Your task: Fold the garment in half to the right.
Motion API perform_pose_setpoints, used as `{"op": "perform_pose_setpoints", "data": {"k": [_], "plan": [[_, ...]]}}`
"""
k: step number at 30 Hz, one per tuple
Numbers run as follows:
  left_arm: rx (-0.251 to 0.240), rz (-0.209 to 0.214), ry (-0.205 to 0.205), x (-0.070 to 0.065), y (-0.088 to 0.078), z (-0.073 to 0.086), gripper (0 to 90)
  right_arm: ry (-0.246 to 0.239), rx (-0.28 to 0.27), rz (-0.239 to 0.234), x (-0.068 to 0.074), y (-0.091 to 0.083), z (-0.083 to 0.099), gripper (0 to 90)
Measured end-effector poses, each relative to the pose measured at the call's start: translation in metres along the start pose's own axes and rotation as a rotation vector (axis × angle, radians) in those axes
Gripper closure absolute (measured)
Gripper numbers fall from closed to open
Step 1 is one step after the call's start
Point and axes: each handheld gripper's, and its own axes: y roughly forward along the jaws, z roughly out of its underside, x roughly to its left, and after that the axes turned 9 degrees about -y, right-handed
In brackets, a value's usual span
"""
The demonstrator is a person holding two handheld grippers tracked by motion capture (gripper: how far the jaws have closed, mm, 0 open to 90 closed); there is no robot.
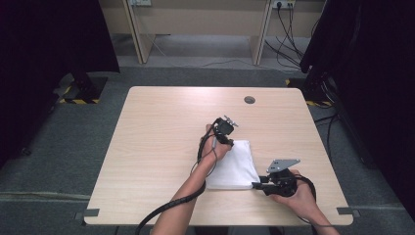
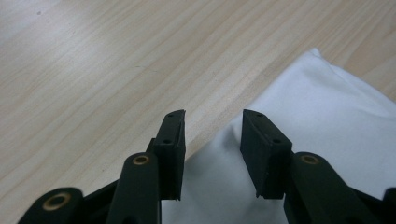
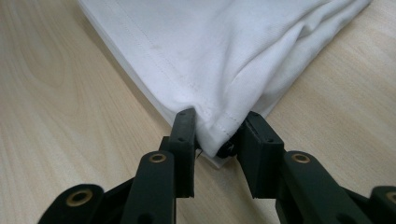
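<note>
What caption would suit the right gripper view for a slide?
Right gripper with its jaws around the stitched corner of a folded white cloth on a wooden table.

High view: left hand (image 1: 217, 147) covers the upper left corner of the folded white cloth (image 1: 237, 169); the jaws of the left gripper (image 1: 226, 142) are hidden under its body, so their gap cannot be read there. Right gripper (image 1: 258, 185) tips too small to tell whether they press the cloth corner at lower centre-right. Both forearms cut off by the bottom edge.

Left gripper view: cloth cut off at right and bottom edges; the part behind the jaw bases is hidden.

Right gripper view: cloth (image 3: 243, 51) runs off the top edge; its near corner sits between the jaws, contact on the right side unclear, in shadow.
</note>
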Motion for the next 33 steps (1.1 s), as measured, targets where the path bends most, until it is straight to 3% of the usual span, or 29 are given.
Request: {"op": "perform_pose_setpoints", "data": {"k": [6, 16, 18, 25, 33], "plan": [[-0.013, 0.004, -0.003, 0.003, -0.009, 0.001, 58.7, 0.034, -0.077, 0.011, -0.005, -0.017, -0.003, 66.3], [0.006, 0.005, -0.005, 0.0, 0.0, 0.002, 58.6, 0.042, -0.155, 0.058, -0.008, -0.029, -0.019, 65.6], [0.006, 0.004, -0.004, 0.0, 0.001, 0.002, 58.6, 0.041, -0.145, 0.06, -0.009, -0.028, -0.02, 65.7], [0.003, 0.001, -0.002, -0.001, 0.002, 0.003, 58.6, 0.043, -0.033, 0.049, -0.007, -0.004, -0.01, 70.5], [-0.009, -0.001, -0.004, 0.003, -0.001, 0.003, 57.6, 0.064, -0.044, 0.044, -0.007, -0.001, -0.006, 71.6]]}}
